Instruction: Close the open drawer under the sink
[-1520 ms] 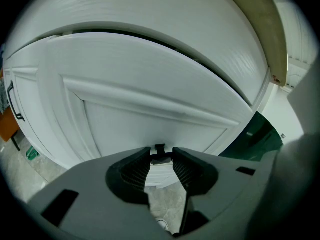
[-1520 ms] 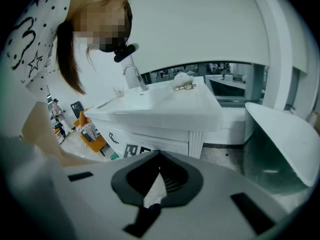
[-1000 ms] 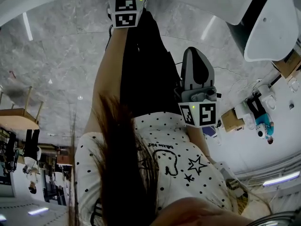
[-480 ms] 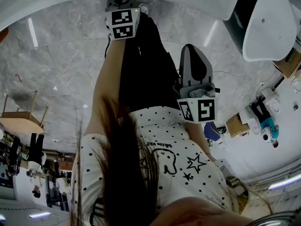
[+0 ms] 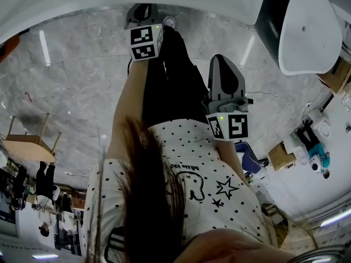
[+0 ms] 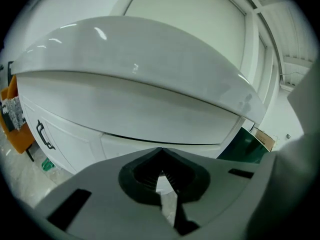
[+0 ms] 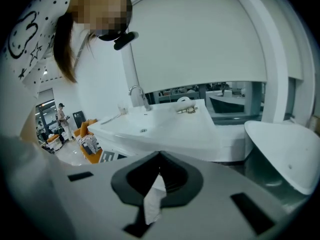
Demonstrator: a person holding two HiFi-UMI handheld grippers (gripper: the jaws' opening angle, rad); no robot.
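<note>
In the left gripper view the white sink cabinet (image 6: pixel 150 119) fills the frame under its curved countertop (image 6: pixel 135 59). The drawer front (image 6: pixel 165 126) lies nearly flush, with only a thin dark seam along its lower edge. My left gripper (image 6: pixel 162 176) is shut and empty, a short way in front of the drawer. In the head view it (image 5: pixel 140 12) is held out just below the counter rim (image 5: pixel 66 1). My right gripper (image 7: pixel 159 176) is shut with nothing in it. It (image 5: pixel 222 62) is held nearer to me and faces the sink basin (image 7: pixel 165 121) and its faucet (image 7: pixel 139 95).
A cabinet door with a dark handle (image 6: pixel 44 136) is left of the drawer. Another white rounded fixture (image 5: pixel 307 26) stands to the right. An orange chair (image 7: pixel 86 149) and a standing person (image 7: pixel 62 116) are far off on the left. The floor is grey marble (image 5: pixel 71 81).
In the head view the left gripper's marker cube has drawn back from the counter rim toward me. The right gripper has shifted only slightly. Both have lifted a little.
</note>
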